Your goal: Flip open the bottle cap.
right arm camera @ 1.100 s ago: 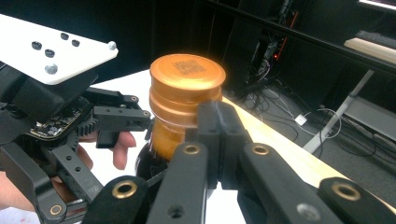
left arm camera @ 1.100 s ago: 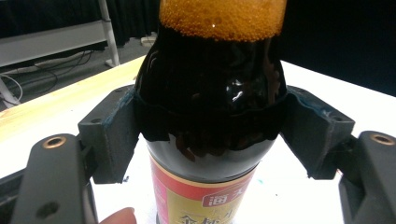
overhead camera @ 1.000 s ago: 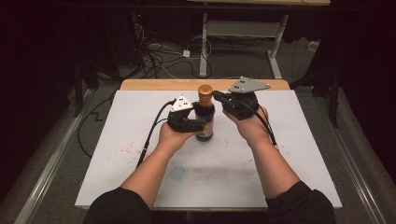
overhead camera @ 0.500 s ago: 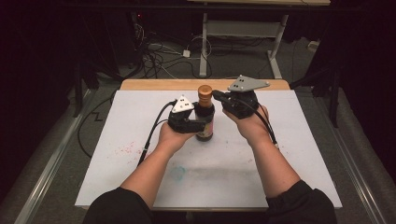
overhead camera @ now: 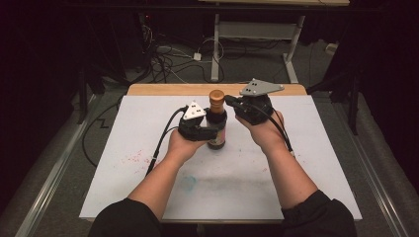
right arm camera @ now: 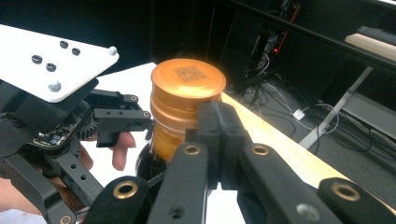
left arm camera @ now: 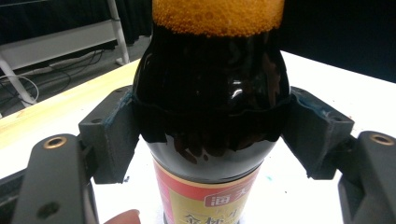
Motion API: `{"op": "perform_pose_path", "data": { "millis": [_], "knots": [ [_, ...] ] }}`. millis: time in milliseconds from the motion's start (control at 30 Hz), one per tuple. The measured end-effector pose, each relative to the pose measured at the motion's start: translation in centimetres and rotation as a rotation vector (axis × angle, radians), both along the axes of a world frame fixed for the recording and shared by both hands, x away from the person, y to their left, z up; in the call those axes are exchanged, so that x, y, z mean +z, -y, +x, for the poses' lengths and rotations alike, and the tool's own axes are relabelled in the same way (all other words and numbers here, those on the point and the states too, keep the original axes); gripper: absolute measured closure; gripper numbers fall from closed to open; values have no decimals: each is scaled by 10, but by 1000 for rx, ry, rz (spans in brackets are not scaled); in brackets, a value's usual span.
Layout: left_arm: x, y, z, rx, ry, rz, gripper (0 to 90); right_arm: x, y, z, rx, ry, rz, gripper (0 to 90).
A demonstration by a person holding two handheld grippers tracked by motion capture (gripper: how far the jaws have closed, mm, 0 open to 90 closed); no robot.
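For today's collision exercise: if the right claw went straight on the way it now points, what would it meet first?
Most likely the bottle's orange cap: the right claw, jaws together, points at it from close by. Whether they already touch is unclear.

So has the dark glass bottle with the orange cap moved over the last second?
No. The dark glass bottle stands in the same place relative to the table's wooden far edge.

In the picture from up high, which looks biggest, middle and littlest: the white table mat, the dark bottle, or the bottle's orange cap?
1. The white table mat, by far the biggest.
2. The dark bottle, held upright by the left tongs.
3. The orange cap, the littlest; it sits nearer the camera, yet looks smallest anyway.
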State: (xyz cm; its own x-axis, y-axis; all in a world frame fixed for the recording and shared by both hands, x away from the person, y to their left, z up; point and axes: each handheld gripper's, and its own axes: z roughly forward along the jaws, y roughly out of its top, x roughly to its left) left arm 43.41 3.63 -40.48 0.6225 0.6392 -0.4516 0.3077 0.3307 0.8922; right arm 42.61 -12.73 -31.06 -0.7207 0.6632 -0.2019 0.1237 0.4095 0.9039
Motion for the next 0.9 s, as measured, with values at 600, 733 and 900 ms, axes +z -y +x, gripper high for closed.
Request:
{"op": "perform_pose_path", "data": {
  "millis": [600, 733, 900],
  "knots": [
    [-1, 2, -1, 13, 5, 14, 243, 3, -2, -1, -16, -12, -15, 900],
    [-1, 1, -1, 14, 7, 19, 243, 5, -5, -3, -27, -10, -31, 900],
    [-1, 2, -1, 11, 14, 24, 243, 7, -7, -3, -29, -9, -54, 900]
  ]
}}
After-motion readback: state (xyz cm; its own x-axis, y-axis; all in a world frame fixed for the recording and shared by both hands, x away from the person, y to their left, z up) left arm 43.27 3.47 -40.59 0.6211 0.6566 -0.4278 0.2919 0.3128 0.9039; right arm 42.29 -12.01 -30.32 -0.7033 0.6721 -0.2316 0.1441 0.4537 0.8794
